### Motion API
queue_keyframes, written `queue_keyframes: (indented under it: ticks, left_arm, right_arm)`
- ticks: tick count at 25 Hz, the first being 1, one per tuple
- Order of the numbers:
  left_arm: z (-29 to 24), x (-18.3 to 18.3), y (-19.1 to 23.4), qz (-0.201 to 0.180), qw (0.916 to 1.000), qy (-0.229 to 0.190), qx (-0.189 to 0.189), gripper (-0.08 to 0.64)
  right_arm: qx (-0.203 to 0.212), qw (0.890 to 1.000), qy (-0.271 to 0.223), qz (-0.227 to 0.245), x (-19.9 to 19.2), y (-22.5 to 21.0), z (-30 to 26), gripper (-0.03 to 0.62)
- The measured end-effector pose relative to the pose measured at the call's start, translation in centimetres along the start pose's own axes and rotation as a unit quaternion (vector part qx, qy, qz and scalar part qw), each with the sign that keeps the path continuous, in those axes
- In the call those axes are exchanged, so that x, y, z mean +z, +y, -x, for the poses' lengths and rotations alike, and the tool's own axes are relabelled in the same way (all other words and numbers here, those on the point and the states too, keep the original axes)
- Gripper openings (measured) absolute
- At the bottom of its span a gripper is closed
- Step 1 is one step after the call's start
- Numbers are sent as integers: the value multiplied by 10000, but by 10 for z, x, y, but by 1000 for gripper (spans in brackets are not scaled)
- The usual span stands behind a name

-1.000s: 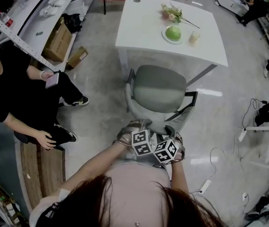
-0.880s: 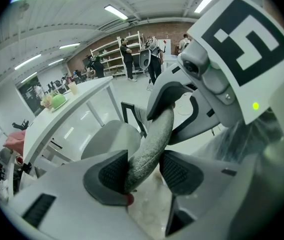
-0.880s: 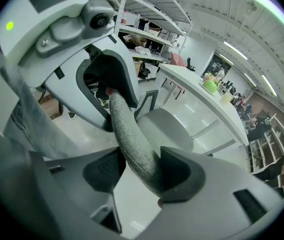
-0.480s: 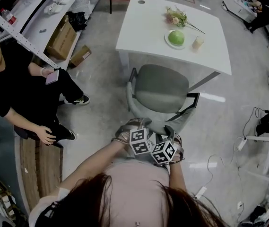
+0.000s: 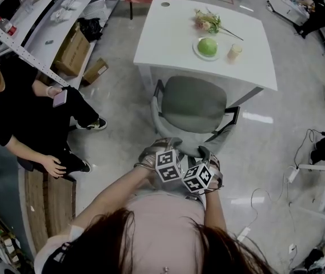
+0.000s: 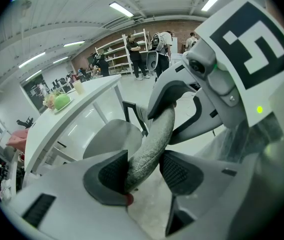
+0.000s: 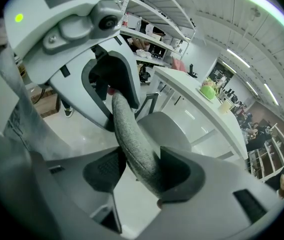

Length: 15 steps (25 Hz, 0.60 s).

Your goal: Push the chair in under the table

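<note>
The grey office chair (image 5: 192, 103) stands at the near side of the white table (image 5: 162, 36), its seat front at the table's edge. Both grippers hold the top rim of the chair's backrest (image 5: 184, 148) side by side, close to my body. My left gripper (image 5: 161, 150) is shut on the rim, and in the left gripper view the grey fabric rim (image 6: 151, 139) runs between the pads of the left gripper (image 6: 144, 171). My right gripper (image 5: 205, 157) is shut on the same rim (image 7: 132, 134), which passes through the right gripper (image 7: 137, 171).
On the table lie flowers (image 5: 208, 20), a plate with a green fruit (image 5: 207, 47) and a cup (image 5: 233, 51). A person in black (image 5: 13, 110) sits at the left beside cardboard boxes (image 5: 71, 50) and a shelf rack. Cables (image 5: 253, 201) trail over the floor at the right.
The chair has rolled forward with both grippers on its backrest; the gap between seat and table edge has closed. Both grips are unchanged.
</note>
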<state>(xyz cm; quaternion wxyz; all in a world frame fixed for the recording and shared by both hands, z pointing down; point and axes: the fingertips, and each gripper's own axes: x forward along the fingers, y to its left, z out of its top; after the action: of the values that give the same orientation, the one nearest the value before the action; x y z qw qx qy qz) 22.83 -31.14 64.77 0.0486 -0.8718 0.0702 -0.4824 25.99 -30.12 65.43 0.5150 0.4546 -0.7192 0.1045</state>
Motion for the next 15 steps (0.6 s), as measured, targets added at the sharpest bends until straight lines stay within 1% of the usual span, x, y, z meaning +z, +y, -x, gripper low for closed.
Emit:
queue_keyframes:
  ticks: [11,15]
  left_arm:
    - [-21,23,26,120,9998,14,139,201]
    - [-25,29,33,184,9997,56,134,201]
  right_arm:
    - [50,9998,-120,169,-1,-38,-15,216]
    - [85,9995,-168,250,1,-48,-19,215]
